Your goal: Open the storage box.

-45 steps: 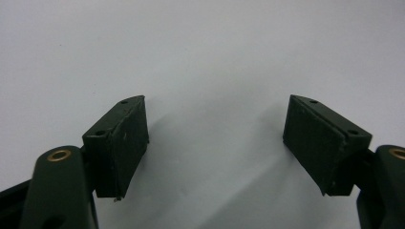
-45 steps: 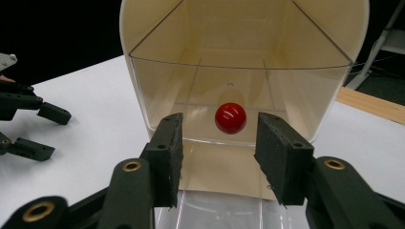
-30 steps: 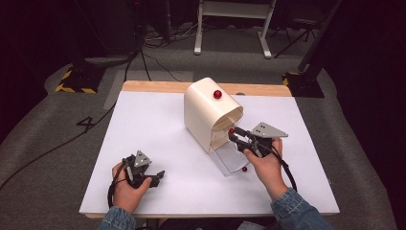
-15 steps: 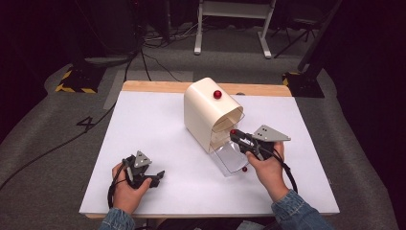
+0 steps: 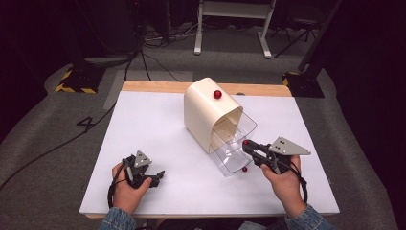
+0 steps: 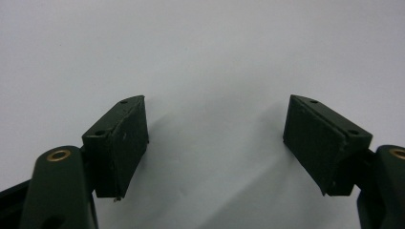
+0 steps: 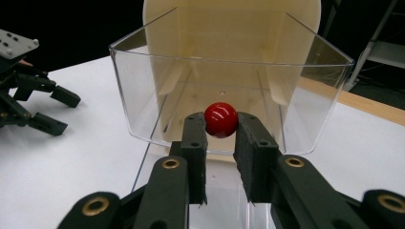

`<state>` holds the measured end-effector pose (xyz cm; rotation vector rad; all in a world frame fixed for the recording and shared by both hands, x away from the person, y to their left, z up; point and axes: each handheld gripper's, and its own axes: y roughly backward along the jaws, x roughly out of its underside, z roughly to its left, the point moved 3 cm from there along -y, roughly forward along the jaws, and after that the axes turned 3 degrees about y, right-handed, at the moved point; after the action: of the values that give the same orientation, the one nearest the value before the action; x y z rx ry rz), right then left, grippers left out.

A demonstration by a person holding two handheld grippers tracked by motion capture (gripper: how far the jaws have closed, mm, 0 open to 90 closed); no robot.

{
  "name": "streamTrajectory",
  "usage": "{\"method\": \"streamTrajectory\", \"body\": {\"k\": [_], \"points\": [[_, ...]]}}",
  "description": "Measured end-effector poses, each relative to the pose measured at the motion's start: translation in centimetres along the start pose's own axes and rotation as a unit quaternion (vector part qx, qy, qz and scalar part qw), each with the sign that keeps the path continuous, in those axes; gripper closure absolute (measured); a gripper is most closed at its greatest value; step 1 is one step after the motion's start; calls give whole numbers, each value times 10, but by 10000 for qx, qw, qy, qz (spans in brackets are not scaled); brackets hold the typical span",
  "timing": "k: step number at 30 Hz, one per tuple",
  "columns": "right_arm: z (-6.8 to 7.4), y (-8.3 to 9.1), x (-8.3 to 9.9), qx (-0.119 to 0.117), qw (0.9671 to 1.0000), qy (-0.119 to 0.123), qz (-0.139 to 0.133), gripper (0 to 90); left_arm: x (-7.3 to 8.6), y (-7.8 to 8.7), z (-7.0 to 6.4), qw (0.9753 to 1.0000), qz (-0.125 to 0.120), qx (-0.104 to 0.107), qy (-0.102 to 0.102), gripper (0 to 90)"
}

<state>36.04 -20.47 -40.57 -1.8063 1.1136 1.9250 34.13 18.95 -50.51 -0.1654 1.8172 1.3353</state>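
Currently mid-pull on the clear plastic drawer [image 5: 235, 151]: right gripper [image 5: 247, 145], right of centre in the high view, has its jaws clamped on the red ball knob [image 7: 221, 119] at the top of the drawer front. Right gripper view puts the knob dead centre, pinched between both pads, with the transparent drawer walls behind it and the cream housing [image 5: 207, 111] beyond. Drawer sits tilted out of the housing's open face, centre frame; can't tell how far it has left to travel. A second red knob [image 5: 217, 94] sits on the housing top, a third [image 5: 244, 168] at the drawer's lower edge. Left gripper [image 5: 154, 177], lower left, rests on the white table [image 5: 143, 124] with jaws spread wide, holding nothing. Next, likely: keep the pinch, draw along the drawer's arc; a sideways tug could slip the ball.
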Motion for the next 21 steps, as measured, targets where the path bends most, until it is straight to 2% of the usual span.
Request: {"method": "streamTrajectory", "body": {"k": [8, 16, 17, 20, 21], "points": [[1, 16, 12, -31, 10000, -46, 75, 744, 0, 0, 0, 10000, -7, -7, -18, 234], [-1, 15, 17, -47, 9999, -81, 117, 732, 0, 0, -1, 10000, -19, -16, 0, 234], [-1, 15, 18, -41, 9999, -85, 132, 712, 1, 0, -1, 10000, -21, -18, 7, 234], [-3, 13, 22, 56, 9997, -146, 205, 554, 1, 0, -1, 10000, -17, -18, 3, 234], [-4, 13, 22, 86, 9996, -141, 223, 529, 1, 0, -1, 10000, -17, -18, 3, 234]]}}
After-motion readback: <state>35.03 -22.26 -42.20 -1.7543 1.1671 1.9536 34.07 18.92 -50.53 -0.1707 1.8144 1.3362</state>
